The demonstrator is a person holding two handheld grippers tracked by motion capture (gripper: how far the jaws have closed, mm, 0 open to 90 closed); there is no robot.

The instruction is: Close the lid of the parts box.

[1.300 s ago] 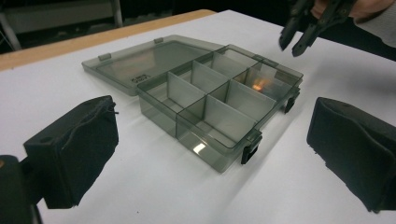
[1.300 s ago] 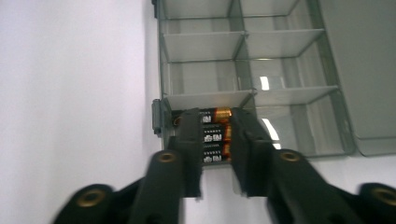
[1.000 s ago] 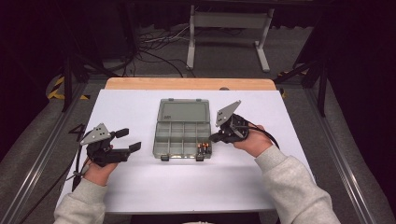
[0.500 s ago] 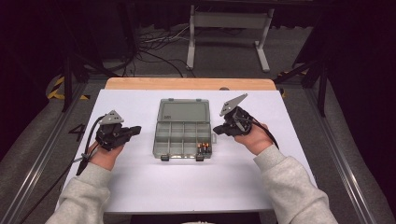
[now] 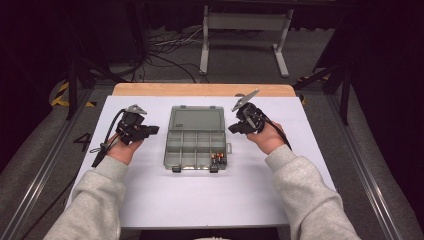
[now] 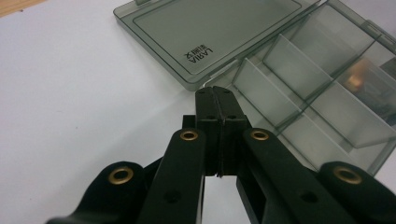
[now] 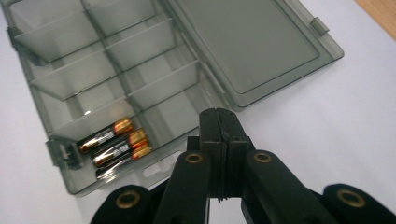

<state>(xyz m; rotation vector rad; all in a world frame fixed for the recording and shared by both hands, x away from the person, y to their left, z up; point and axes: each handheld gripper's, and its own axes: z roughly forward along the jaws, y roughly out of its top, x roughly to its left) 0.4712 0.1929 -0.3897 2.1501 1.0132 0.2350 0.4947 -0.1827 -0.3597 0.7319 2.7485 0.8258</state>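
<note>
Organizer box (image 5: 196, 137): smoky translucent glossy plastic. Batteries (image 7: 112, 142): glossy black-and-copper casings. Table (image 5: 150, 195): matt white, wood edge at 12 o'clock.

Bright tabletop, dark surroundings, even overhead light.
White table sheet (image 5: 200, 195) glared slightly; smoky translucent plastic compartment box (image 7: 140, 60) stayed sharp, near black jaws soft.

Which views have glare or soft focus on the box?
Left gripper view: the organizer box goes soft toward the right, where a blurred orange glow sits. Right gripper view: batteries sharp, with small glints. High view: evenly lit white table, dark surroundings.
</note>
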